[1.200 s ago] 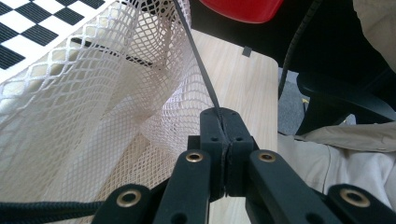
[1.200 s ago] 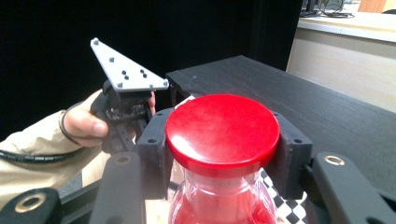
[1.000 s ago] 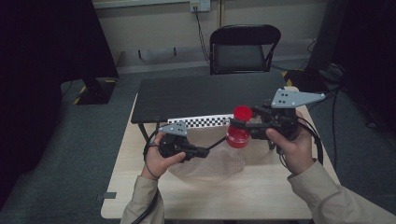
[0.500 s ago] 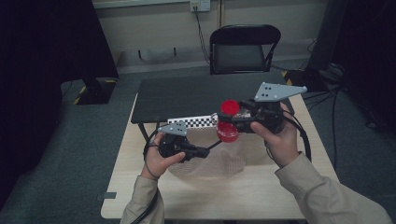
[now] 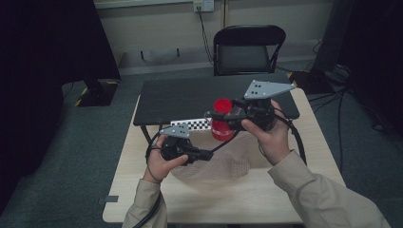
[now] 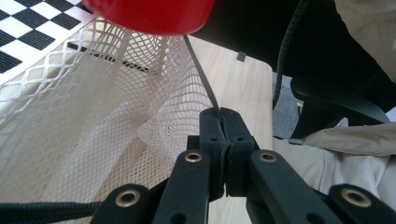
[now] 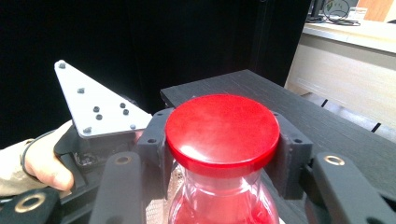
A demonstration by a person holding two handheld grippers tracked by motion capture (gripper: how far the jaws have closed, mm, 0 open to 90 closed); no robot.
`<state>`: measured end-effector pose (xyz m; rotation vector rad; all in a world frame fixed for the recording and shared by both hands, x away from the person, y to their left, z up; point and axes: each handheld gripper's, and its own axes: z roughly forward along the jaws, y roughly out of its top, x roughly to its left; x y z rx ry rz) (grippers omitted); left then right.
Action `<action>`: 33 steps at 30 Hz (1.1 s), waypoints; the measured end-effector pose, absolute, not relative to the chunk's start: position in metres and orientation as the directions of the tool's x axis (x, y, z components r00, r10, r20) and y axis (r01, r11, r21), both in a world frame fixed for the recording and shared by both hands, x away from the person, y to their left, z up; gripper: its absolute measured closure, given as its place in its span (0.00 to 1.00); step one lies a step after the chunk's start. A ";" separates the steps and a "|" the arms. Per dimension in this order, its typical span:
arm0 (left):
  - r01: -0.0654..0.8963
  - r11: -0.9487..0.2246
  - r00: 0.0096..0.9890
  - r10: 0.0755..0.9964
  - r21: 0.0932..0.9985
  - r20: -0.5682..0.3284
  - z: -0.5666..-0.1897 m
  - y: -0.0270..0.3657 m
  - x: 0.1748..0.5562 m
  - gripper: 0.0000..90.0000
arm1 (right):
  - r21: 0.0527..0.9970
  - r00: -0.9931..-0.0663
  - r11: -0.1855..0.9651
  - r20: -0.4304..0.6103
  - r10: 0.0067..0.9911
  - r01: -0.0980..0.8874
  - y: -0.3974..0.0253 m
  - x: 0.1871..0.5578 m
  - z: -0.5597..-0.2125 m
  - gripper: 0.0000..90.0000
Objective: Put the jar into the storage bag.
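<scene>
1. High view: right gripper (image 5: pixel 215 115) clamped red-capped bottle (image 5: pixel 222 124) at its neck, above mesh bag (image 5: pixel 223 159).
2. Left gripper (image 6: pixel 223 122) pinched shut on bag's rim.
3. Advice: keep mouth open, lower bottle straight.

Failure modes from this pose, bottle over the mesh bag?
1. The right gripper clamps the bottle just under its red cap, so the smooth neck may slip or the body swing.
2. The left gripper pinches only a thin edge of the mesh bag; if that edge pulls free, the mouth may sag shut.
3. The bottle base hangs right at the netting, so it may snag the mesh rather than drop inside.
</scene>
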<state>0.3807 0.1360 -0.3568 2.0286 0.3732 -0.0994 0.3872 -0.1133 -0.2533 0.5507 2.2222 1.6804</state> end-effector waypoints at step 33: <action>0.292 -0.423 0.952 0.216 0.858 -0.218 -0.353 0.136 0.379 0.98 | 0.951 -0.896 0.257 0.045 0.442 0.174 -0.089 0.393 -0.285 0.54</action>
